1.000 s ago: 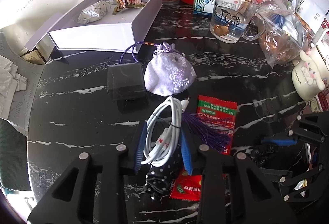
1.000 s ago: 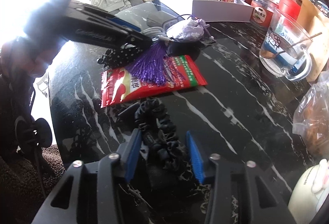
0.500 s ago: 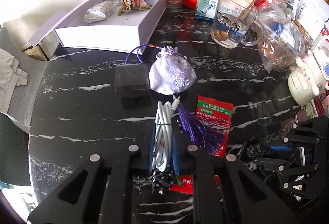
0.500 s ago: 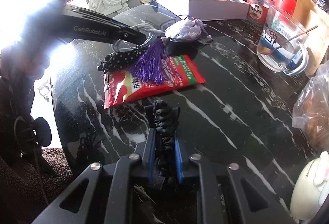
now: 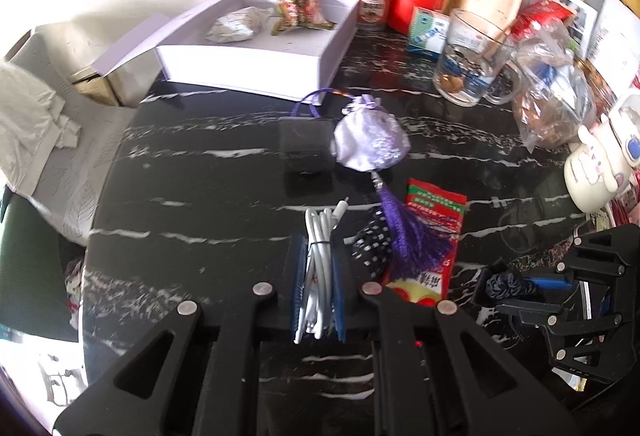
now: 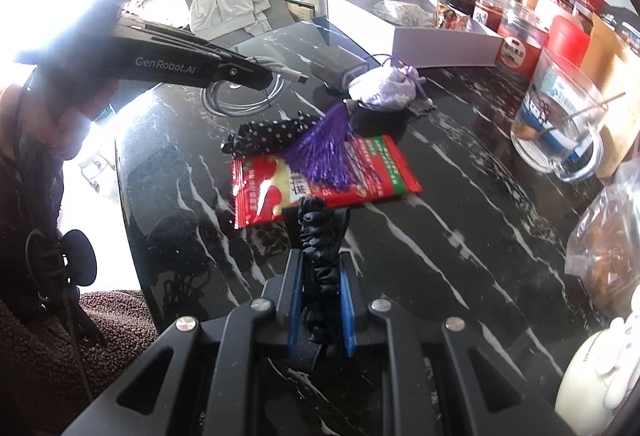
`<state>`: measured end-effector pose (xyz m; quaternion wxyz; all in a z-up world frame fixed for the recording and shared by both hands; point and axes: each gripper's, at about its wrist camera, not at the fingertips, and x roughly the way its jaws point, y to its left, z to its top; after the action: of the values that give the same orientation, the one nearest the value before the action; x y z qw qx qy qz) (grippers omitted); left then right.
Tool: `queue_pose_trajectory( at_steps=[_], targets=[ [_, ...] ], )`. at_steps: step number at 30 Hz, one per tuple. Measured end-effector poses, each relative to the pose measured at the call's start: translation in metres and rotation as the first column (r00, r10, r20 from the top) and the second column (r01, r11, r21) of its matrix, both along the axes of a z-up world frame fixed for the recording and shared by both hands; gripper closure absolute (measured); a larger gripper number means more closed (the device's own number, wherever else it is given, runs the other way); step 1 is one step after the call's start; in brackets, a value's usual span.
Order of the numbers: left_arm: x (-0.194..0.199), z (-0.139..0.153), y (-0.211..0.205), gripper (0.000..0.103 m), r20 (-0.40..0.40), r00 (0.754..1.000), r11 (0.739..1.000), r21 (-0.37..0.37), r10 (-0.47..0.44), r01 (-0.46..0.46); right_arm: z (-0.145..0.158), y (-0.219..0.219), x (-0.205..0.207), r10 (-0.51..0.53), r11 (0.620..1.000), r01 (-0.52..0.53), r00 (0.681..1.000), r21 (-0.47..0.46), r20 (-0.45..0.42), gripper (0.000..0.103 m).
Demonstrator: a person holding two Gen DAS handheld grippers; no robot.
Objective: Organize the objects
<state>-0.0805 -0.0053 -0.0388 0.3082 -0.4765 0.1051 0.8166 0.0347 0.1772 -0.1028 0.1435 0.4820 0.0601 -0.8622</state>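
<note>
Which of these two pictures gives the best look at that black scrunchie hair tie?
The right wrist view. There the black scrunchie fills the middle foreground, squeezed between the right gripper's blue-padded jaws, its folds plain to see. The left wrist view shows it only small and dark near the right edge.

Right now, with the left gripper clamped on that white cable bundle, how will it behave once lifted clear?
Probably floppy: the white cable bundle is thin cord, and its plug end sticks out loose. A tie around its middle should keep the coil together. It looks light, so the left gripper, shut on it, likely holds, though smooth strands could slip.
</note>
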Motion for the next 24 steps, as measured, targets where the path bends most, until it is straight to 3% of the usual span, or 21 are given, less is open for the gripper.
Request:
queue_pose_trajectory(
  at_steps=[24],
  targets=[
    [0.008, 0.049, -0.098, 0.091, -0.079, 0.976, 0.979, 0.047, 0.204, -0.200, 0.047, -0.058, -0.041, 0.172, 0.985, -0.170, 0.978, 0.023, -0.122, 0.087]
  ],
)
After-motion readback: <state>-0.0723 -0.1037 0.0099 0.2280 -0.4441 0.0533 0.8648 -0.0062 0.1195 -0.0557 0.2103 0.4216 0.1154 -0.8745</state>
